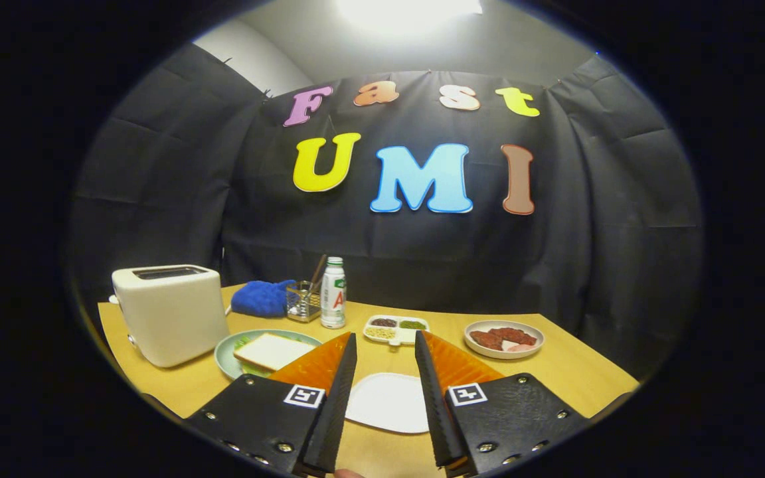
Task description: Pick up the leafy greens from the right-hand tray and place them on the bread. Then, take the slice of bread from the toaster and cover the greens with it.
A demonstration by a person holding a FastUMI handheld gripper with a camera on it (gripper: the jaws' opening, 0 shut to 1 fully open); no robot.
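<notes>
Two fingers of my gripper (pixel 386 348) stand spread apart with nothing pinched between them, held above the wooden table (pixel 575 372). Off to the left of the fingers, and farthest that way, sits the cream toaster (pixel 171 312), its slot facing up. Just beside the left fingertip I see a green plate (pixel 230 355) with a bread slice (pixel 273 350) lying flat, its long axis running from the toaster side toward the finger; bits of leafy greens (pixel 244 341) peek out from under its far edge. Beyond those are a blue mitt (pixel 261 297), a utensil holder (pixel 303 301) and a white bottle (pixel 333 293). Between the fingers lies a white tray (pixel 388 401). Ahead sits a divided dish (pixel 396 328). Right of the fingers is a plate of meat (pixel 503 338).
</notes>
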